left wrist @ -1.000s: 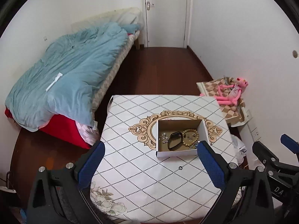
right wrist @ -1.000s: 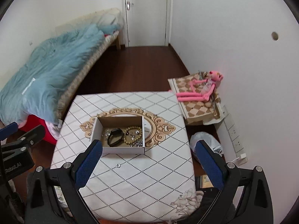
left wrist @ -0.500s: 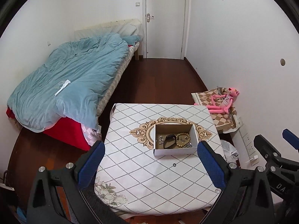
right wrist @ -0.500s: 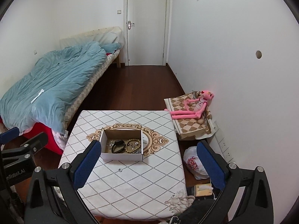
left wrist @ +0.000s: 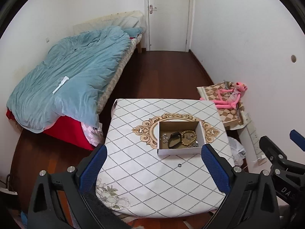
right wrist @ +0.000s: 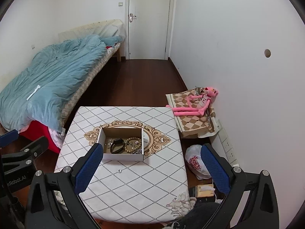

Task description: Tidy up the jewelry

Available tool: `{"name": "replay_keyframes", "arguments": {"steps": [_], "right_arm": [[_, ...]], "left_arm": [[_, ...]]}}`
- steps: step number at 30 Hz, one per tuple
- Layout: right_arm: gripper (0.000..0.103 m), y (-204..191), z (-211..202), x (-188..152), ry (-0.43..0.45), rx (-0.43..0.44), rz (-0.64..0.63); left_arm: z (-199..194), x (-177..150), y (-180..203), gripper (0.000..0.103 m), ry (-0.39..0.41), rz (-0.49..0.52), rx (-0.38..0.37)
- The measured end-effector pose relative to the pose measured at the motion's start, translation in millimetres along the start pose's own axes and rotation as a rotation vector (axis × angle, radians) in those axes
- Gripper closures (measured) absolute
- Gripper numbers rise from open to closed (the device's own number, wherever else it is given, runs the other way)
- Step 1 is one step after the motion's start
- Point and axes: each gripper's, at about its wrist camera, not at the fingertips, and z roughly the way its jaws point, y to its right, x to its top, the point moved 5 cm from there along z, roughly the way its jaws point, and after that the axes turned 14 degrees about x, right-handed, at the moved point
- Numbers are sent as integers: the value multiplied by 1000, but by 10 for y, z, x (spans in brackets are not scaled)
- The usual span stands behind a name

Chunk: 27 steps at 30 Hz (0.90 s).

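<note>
A small open cardboard box (left wrist: 181, 151) (right wrist: 123, 156) sits on the table with the diamond-pattern cloth (left wrist: 144, 179) (right wrist: 133, 190). In it lie a black band (left wrist: 174, 137) (right wrist: 117, 145), a wooden bead bracelet (left wrist: 188, 136) (right wrist: 133, 145) and silver pieces. A small ring (left wrist: 179, 165) (right wrist: 119, 171) lies on the cloth just in front of the box. My left gripper (left wrist: 152, 168) and right gripper (right wrist: 150, 168) are both open and empty, held high above the table's near edge.
A bed with a blue duvet (left wrist: 72, 80) stands left of the table. A pink plush toy (left wrist: 230, 99) lies on a checked cushion by the right wall. A plastic bag (right wrist: 196, 161) sits on the floor at the right. A white door (left wrist: 168, 15) is at the back.
Both grippers have risen and pulled back from the table, so the box looks smaller and more of the room shows. Nothing on the table has moved.
</note>
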Motion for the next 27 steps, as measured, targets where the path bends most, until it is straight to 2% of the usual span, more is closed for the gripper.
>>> {"name": "replay_keyframes", "arguments": {"steps": [7,15,27], "right_arm": [[0,83,362,130,-61,9,13],[0,178,754,106,-136,7,31],[0,250,875,74,-167,-2,33]], "left_arm": [[265,100,48,2,-42,3,18],[507,139,113,2,-88,20,35],[612,117,188,2,-122,26,23]]}}
